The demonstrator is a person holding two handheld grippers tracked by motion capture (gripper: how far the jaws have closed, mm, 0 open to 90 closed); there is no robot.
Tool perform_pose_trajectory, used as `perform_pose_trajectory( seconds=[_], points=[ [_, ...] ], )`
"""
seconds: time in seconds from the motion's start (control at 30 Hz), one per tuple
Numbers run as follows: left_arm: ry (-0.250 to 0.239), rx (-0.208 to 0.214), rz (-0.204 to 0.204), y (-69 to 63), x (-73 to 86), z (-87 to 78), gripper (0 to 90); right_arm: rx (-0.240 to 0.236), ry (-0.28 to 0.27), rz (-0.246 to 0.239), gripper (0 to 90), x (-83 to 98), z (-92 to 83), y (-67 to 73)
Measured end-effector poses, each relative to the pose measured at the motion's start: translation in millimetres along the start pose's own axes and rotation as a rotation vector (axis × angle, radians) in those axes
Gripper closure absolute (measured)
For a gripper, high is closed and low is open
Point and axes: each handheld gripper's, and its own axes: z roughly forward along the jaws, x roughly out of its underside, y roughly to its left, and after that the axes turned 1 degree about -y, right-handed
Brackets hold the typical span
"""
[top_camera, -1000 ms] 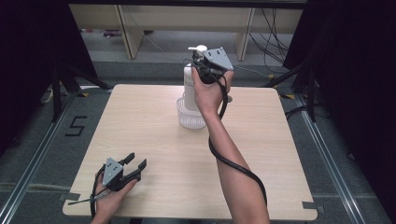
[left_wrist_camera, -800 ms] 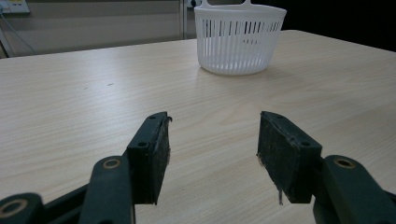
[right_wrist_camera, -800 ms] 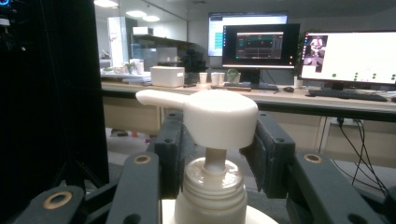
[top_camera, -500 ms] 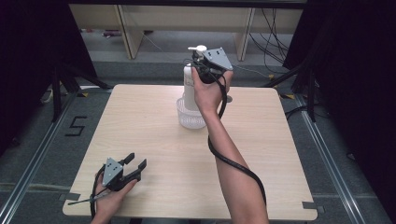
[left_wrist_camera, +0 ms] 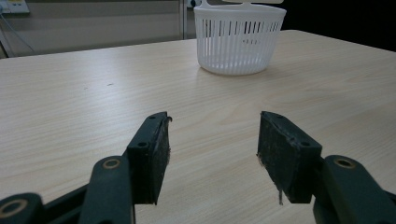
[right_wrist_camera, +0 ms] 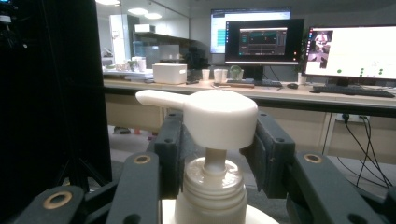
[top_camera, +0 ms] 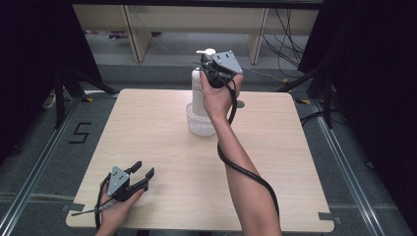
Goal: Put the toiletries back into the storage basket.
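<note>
We have the right gripper (right_wrist_camera: 212, 154) with fingers pinching the pump bottle (top_camera: 199, 93) by its neck, bottle standing in the white basket (top_camera: 199, 123) mid-surface (seated or lifting, can't tell). Left gripper (top_camera: 140, 178) idles, fingers spread. Transfer unfinished.

The basket (top_camera: 200, 121) stands on the table (top_camera: 162, 128), a little behind its middle, toward the far edge. The pump bottle (top_camera: 198, 88) stands upright inside the basket and rises well above its rim. The right claw (top_camera: 210, 66) is at the top of the bottle, one jaw on each side of the pump head (right_wrist_camera: 205, 114). The left claw (top_camera: 141, 174) is at the near left corner of the table, well apart from the basket, and it points toward the basket. Behind the table, on the floor, stand shelves (top_camera: 133, 24).
</note>
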Motion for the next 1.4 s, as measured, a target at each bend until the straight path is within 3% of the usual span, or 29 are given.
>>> perform_pose_trajectory(
  seconds=[1.4],
  points=[
    [-0.002,0.003,0.001,0.3,0.2,-0.1,43.0,0.004,0.093,-0.004,60.1,30.2,10.2,-3.5]
  ],
)
